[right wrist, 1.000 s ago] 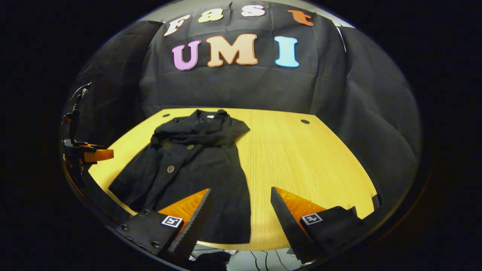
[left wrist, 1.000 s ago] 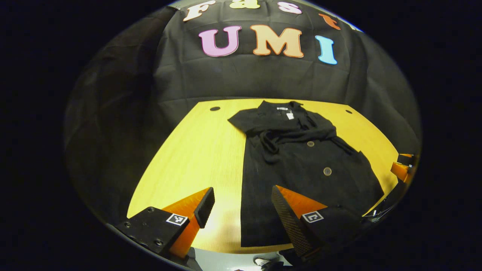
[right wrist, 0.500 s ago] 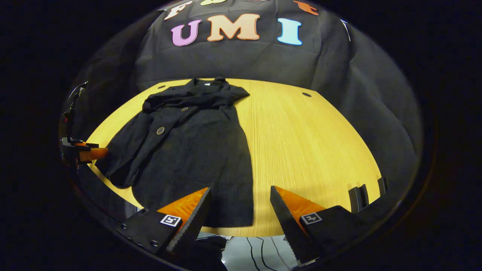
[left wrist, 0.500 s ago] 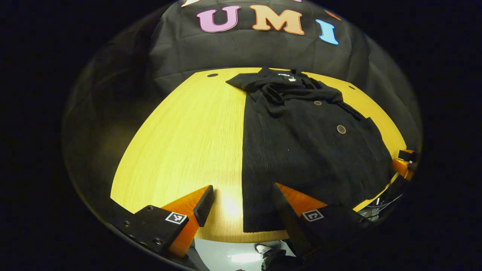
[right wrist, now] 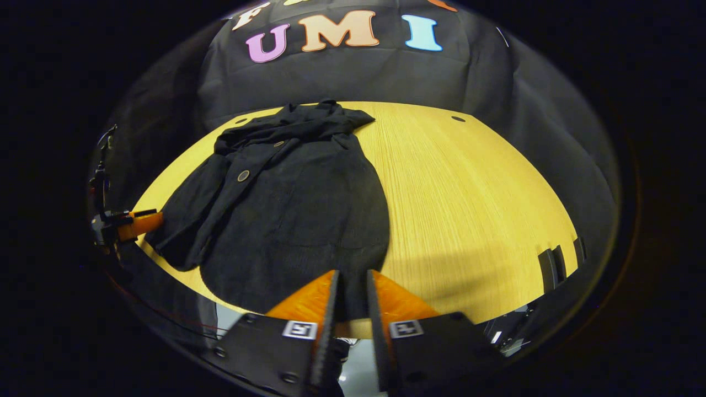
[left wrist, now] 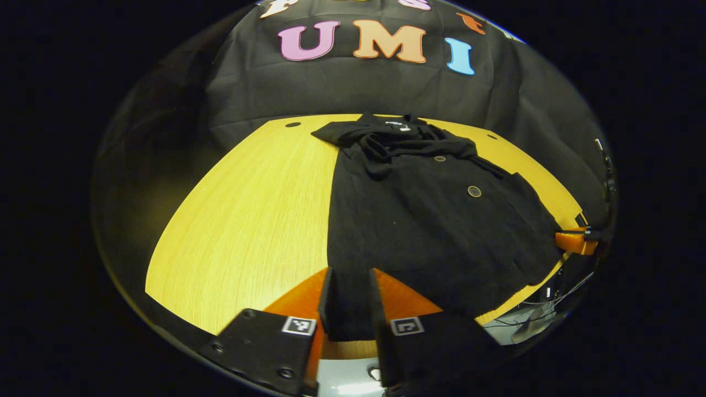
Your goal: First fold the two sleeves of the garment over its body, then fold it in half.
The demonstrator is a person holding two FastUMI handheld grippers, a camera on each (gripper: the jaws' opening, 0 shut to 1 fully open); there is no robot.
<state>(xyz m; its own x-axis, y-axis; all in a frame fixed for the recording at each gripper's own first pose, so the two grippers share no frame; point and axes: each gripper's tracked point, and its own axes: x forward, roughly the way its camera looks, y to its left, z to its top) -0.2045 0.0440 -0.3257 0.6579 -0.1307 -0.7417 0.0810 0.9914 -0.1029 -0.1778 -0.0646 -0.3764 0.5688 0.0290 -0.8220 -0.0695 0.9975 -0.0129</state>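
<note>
**Both hem corners pinched**

Your left gripper (left wrist: 349,300) pinches the dark, ribbed garment (left wrist: 424,220) at its near hem corner — sleeves crossed over the body, flat on the wood-grain table (left wrist: 248,209). Your right gripper (right wrist: 351,298) pinches the hem's other corner.

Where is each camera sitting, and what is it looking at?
Left gripper view: rides the left gripper at the yellow wooden table's near edge, facing the black cloth wall; its fingers pinch the black buttoned garment's hem.
Right gripper view: rides the right gripper, same direction, pinching the garment's other hem corner.
Shared: garment, table, and each other's gripper at the side.
</note>
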